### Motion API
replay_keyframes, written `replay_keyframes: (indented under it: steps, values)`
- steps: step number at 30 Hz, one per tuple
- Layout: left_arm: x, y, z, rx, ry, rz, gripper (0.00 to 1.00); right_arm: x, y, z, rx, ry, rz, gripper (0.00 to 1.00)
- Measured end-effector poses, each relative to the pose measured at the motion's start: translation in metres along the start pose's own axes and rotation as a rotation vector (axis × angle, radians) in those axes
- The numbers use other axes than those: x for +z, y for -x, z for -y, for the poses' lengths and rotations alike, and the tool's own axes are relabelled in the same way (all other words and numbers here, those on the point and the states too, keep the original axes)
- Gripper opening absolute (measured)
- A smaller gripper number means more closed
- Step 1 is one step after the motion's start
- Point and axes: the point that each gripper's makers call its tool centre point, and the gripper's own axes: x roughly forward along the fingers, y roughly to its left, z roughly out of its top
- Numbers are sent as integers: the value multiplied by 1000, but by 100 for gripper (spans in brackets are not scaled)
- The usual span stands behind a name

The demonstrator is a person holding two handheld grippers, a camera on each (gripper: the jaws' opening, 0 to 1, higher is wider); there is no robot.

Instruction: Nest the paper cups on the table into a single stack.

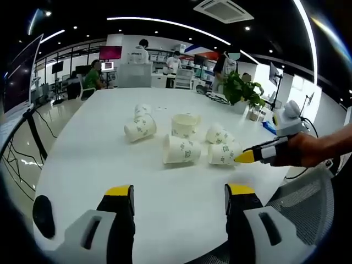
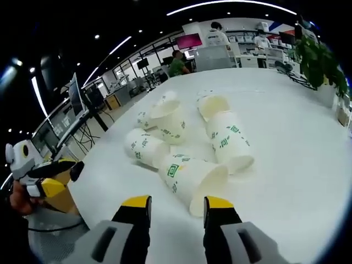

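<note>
Several white paper cups with green print lie scattered on the white table [image 1: 99, 159]. One cup [image 1: 185, 125] stands upright; others lie on their sides, such as a left cup [image 1: 140, 127] and a middle cup [image 1: 181, 149]. My left gripper [image 1: 180, 197] is open over the near table, well short of the cups. My right gripper [image 1: 246, 157] comes in from the right, its yellow tip beside a lying cup [image 1: 223, 154]. In the right gripper view my right gripper [image 2: 177, 206] is open, the nearest lying cup [image 2: 192, 175] just ahead of its jaws. The left gripper [image 2: 55, 176] shows at the far left.
A potted plant [image 1: 242, 88] stands at the table's far right. A mesh chair back [image 1: 308, 214] sits at the near right edge, and a hand [image 1: 316, 149] holds the right gripper. People sit at desks [image 1: 135, 74] beyond the table. Bare table lies between me and the cups.
</note>
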Motion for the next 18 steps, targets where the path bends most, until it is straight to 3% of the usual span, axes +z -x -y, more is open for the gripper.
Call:
replay_keyframes:
  steps: [9, 18]
  values:
    - [2, 1, 0, 3, 10, 6, 66, -2, -3, -9, 42, 23, -12, 26]
    - [3, 2, 1, 1, 12, 7, 66, 2, -2, -14, 69, 33, -5, 10]
